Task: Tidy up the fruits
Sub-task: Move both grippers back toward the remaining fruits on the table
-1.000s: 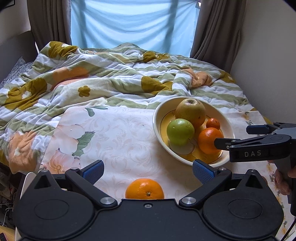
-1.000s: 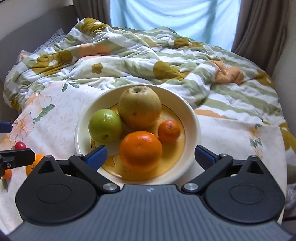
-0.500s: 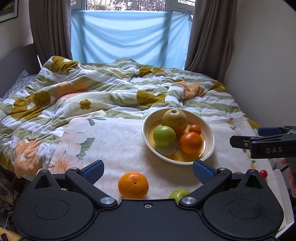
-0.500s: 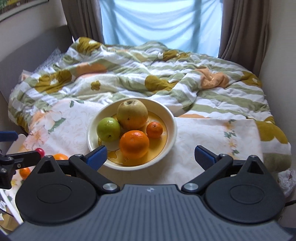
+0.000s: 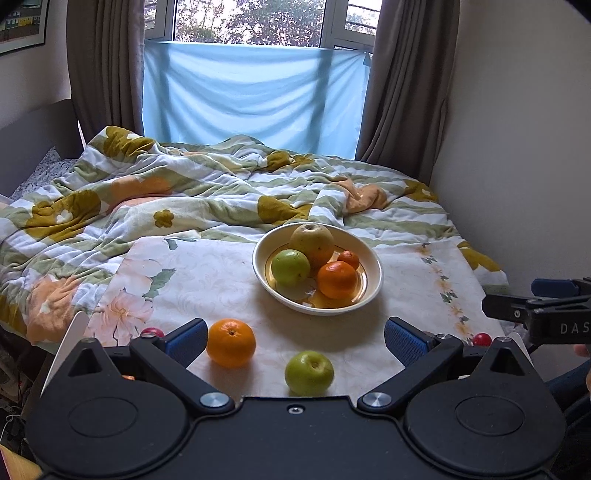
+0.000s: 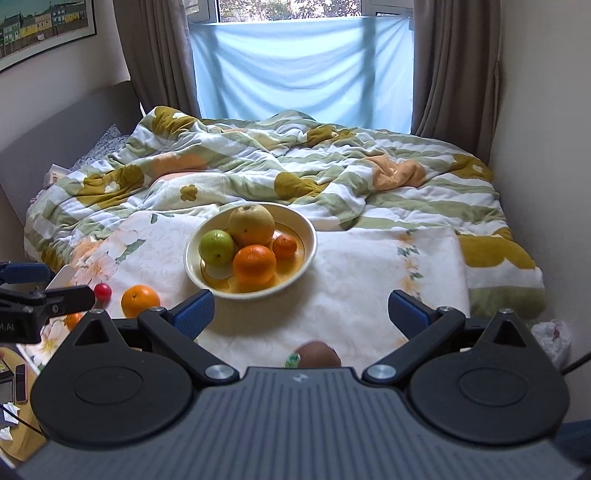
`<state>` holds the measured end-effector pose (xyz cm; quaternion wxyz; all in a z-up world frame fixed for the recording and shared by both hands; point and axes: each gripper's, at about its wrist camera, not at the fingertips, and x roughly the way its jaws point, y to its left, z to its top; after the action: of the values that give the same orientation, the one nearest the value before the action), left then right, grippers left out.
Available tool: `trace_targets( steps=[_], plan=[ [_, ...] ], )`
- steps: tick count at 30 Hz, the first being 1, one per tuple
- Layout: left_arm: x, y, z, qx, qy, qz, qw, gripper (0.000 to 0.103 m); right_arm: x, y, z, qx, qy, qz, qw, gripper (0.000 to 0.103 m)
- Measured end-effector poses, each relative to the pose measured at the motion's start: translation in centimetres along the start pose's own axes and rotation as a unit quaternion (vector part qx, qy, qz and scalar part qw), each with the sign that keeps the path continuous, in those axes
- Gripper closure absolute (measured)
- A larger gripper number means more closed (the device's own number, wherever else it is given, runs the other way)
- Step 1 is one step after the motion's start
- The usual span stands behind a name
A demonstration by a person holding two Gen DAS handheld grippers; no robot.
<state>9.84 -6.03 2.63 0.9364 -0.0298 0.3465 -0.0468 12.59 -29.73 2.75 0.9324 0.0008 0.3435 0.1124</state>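
Plainly, both the left hand-held gripper (image 5: 293, 341) and right hand-held gripper (image 6: 300, 308) gape wide, empty. A loose orange (image 5: 231, 343) and green apple (image 5: 309, 373) sit on the cloth near the bowl (image 5: 373, 280); round, firm, likely rolling, they suit a grip across the middle.

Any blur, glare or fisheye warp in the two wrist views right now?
Left wrist: sharp; curtains bow at the edges; soft shadow under the bowl; no glare. Right wrist: sharp except a blurred brown fruit at the gripper body; picture frame curved.
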Motion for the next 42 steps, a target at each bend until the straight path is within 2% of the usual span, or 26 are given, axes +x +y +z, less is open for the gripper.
trace_targets(
  steps=[7,13,25,30,35,42],
  plan=[
    [0.0,-0.9,-1.9,-0.001,0.003,0.004,1.0,0.0,-1.4,-1.3,-2.6,0.0,0.008,-0.003,1.0,0.0],
    [1.1,-1.2,-3.2,0.01,-0.005,0.015,0.9998,0.0,-0.6,-2.3,-4.6,0.005,0.016,-0.004,1.0,0.0],
    [7.5,-2.0,-6.4,0.064,-0.006,0.036,0.9973,0.002,4.1,-2.8,-8.4,-0.007,0.017,-0.007,1.0,0.0],
    [10.1,-2.2,-7.3,0.072,0.013,0.035,0.9967,0.014,6.2,-2.6,-9.4,-0.005,0.024,-0.004,1.0,0.0],
    [11.4,-2.2,-7.4,0.074,0.021,0.027,0.9967,0.03,7.5,-2.2,-9.7,-0.006,0.03,0.0,1.0,0.0],
    [12.6,-2.0,-7.3,0.067,0.038,0.007,0.997,0.042,8.8,-2.4,-9.6,0.005,0.034,0.004,0.999,0.0]
  ],
)
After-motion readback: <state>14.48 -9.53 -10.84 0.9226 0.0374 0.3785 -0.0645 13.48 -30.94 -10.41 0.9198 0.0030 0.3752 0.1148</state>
